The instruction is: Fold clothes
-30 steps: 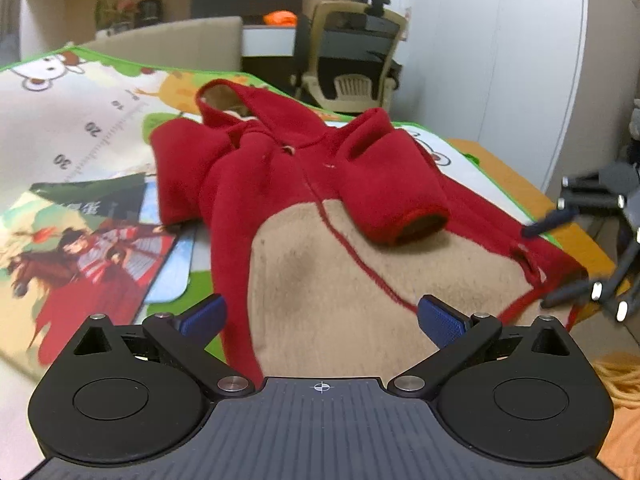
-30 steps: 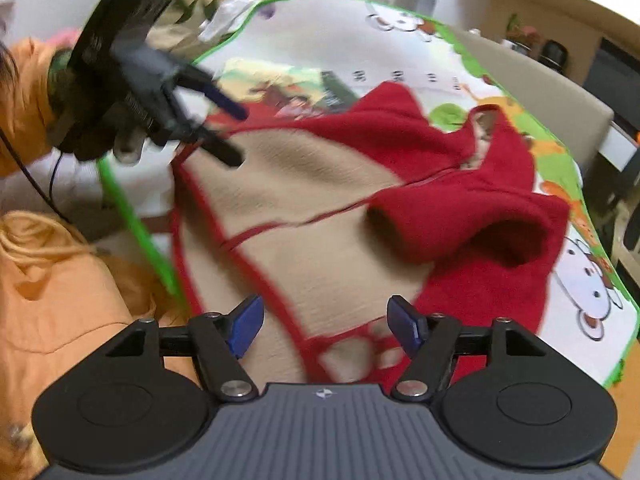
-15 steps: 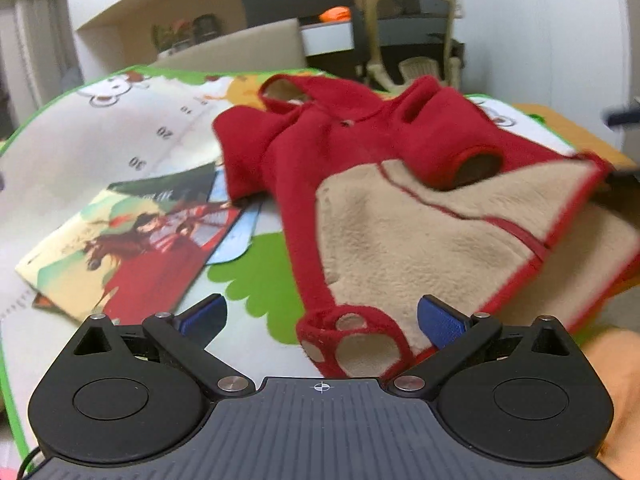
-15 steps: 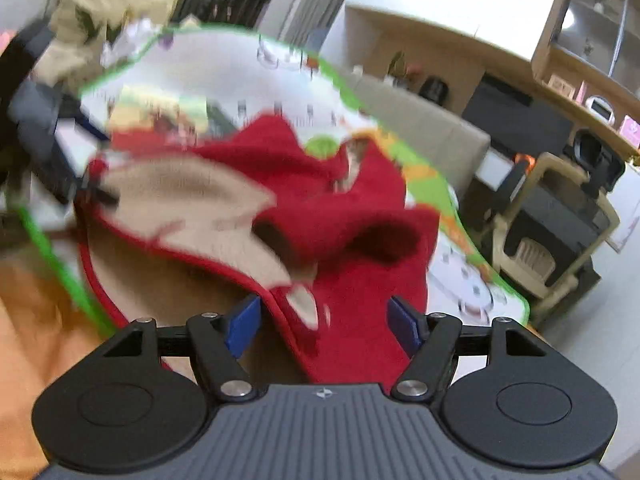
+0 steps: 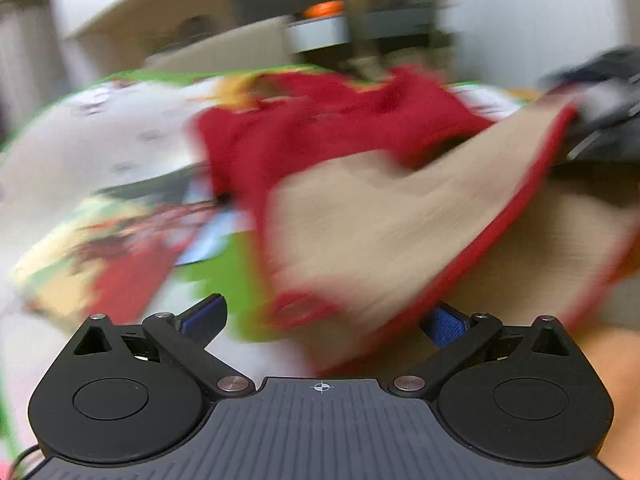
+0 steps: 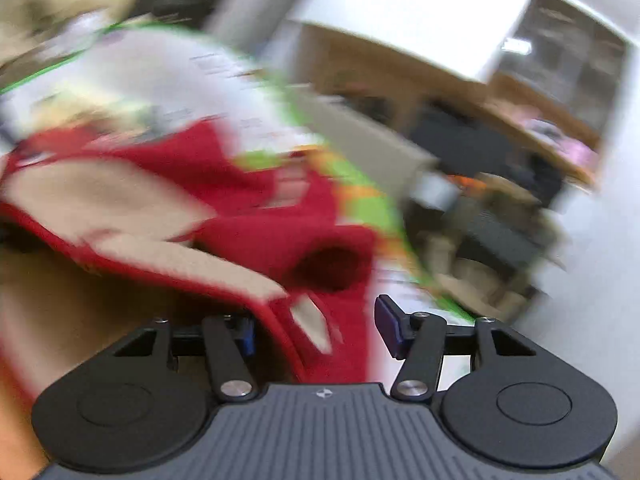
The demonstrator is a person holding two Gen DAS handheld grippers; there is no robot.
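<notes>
Blurred red garment (image 5: 320, 140), tan lining up

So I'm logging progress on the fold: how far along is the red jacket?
Early. Done: one sleeve lies across the red jacket. In hand: the beige-lined hem is lifted off the play mat, its edge between the fingers of both the left gripper and right gripper; blur hides any grip. Left: bringing the hem over and flattening.
</notes>
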